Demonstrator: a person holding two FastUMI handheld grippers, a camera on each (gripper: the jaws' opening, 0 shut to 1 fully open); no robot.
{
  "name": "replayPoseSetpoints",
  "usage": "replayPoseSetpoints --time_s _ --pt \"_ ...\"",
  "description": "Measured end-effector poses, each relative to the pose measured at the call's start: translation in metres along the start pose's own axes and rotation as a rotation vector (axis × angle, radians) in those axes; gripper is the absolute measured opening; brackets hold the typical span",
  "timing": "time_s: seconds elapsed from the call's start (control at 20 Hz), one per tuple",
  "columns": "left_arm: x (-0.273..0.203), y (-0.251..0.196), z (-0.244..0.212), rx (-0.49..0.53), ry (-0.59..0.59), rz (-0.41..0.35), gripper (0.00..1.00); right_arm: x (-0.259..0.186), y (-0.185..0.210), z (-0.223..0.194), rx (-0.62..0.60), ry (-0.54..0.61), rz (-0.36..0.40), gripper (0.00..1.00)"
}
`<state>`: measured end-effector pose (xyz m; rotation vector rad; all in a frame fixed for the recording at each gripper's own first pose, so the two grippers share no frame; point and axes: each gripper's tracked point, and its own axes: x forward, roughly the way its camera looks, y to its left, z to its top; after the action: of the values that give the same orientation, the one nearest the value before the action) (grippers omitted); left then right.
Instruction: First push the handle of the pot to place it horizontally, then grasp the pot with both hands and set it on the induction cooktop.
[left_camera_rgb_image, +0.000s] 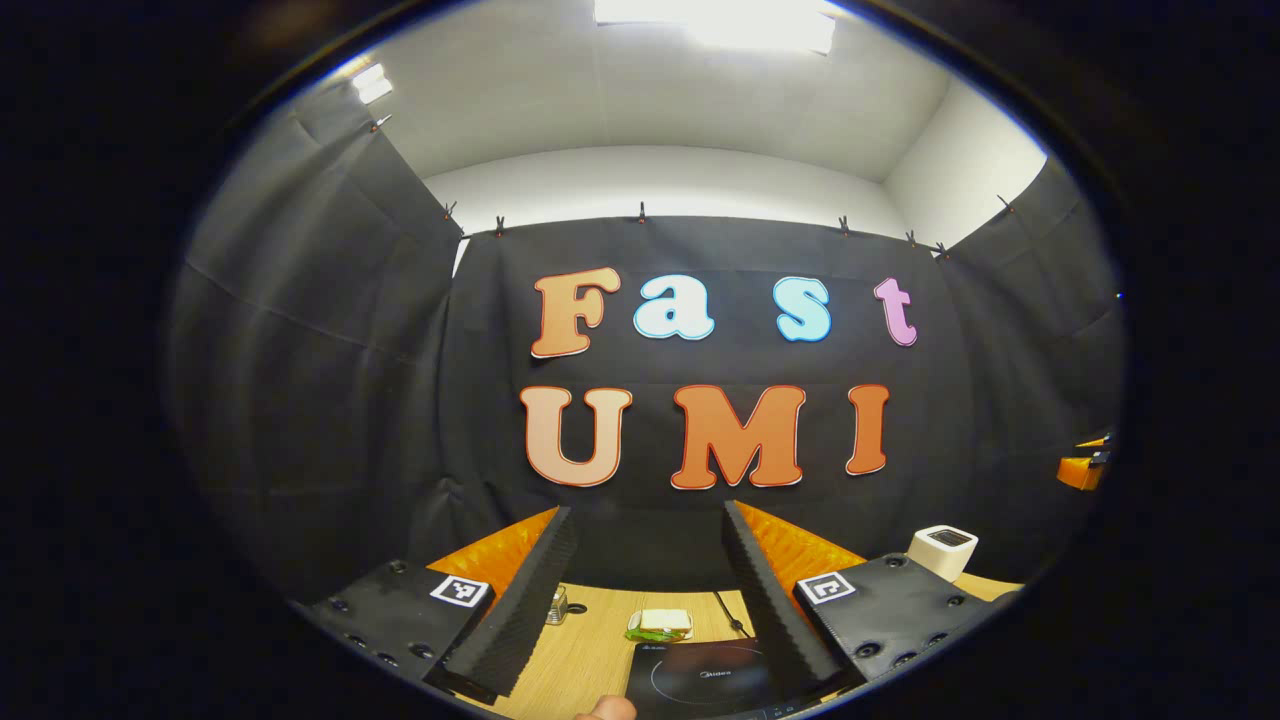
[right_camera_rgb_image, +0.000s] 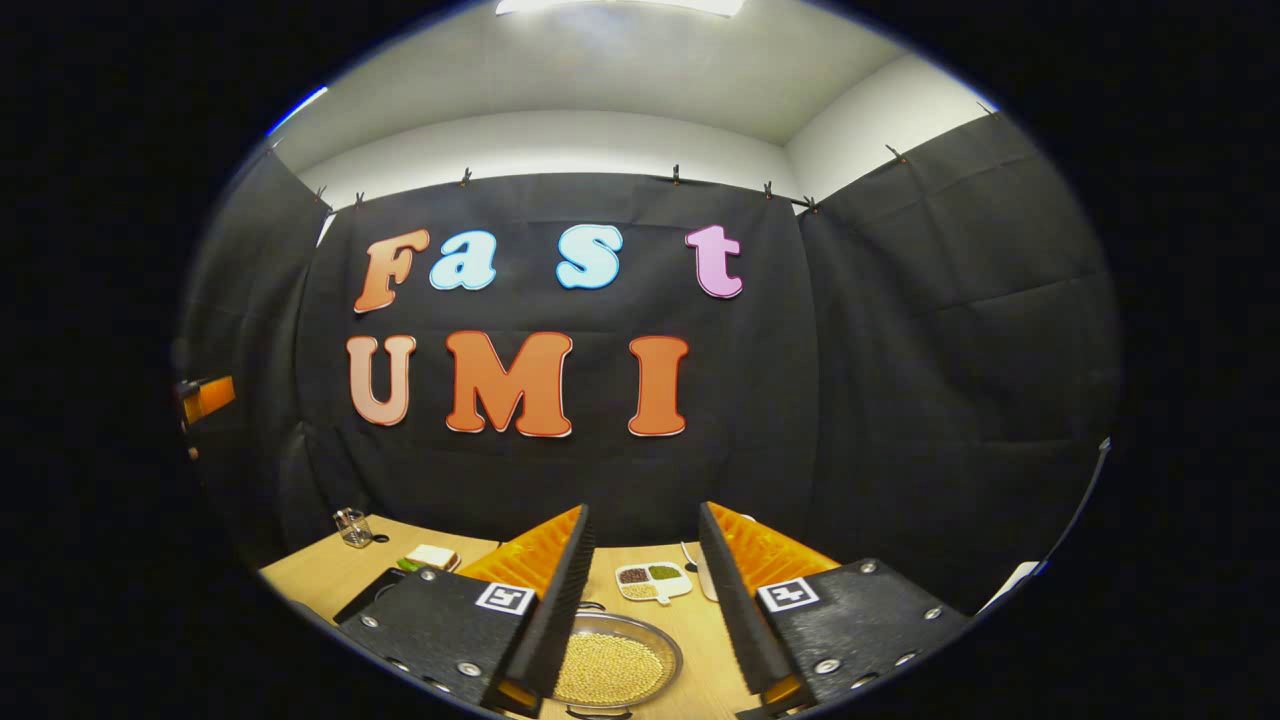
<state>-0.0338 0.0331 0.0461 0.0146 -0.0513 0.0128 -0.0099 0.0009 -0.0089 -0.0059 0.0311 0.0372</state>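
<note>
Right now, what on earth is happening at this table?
A person holds a claw in each hand over a wooden table, both open and gripping nothing. The right claw hovers above a metal pot of yellowish grains. The left claw points toward the black induction cooktop. The pot isn't on it yet.

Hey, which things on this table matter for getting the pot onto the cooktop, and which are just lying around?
For the job:
- pot, filled with small yellowish grains
- induction cooktop
- left gripper, open
- right gripper, open

Just lying about:
- sandwich
- small glass jar
- divided dish of grains
- white box
</note>
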Motion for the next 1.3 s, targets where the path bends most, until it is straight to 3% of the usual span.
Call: replayPoseSetpoints --time_s 0.2,0.3,0.4,1.1,1.3 --pt "0.0 -0.001 -0.004 -0.01 0.013 -0.003 0.96 -0.005 0.022 -0.016 -0.013 0.043 0.062 0.22" --pt "-0.001 0.0 -0.006 -0.016 0.022 -0.007 0.99 -0.005 0.027 -0.026 -0.026 0.061 0.07 0.07" --pt "0.0 0.001 -0.006 -0.015 0.022 -0.004 0.96 -0.007 0.036 -0.043 -0.035 0.089 0.085 0.01" --pt "0.003 0.011 -0.019 -0.033 0.042 0.017 0.99 -0.047 0.114 -0.211 -0.069 0.44 0.285 0.0" --pt "0.001 0.007 -0.015 -0.029 0.034 0.011 0.96 -0.061 0.119 -0.265 -0.097 0.56 0.297 0.0"
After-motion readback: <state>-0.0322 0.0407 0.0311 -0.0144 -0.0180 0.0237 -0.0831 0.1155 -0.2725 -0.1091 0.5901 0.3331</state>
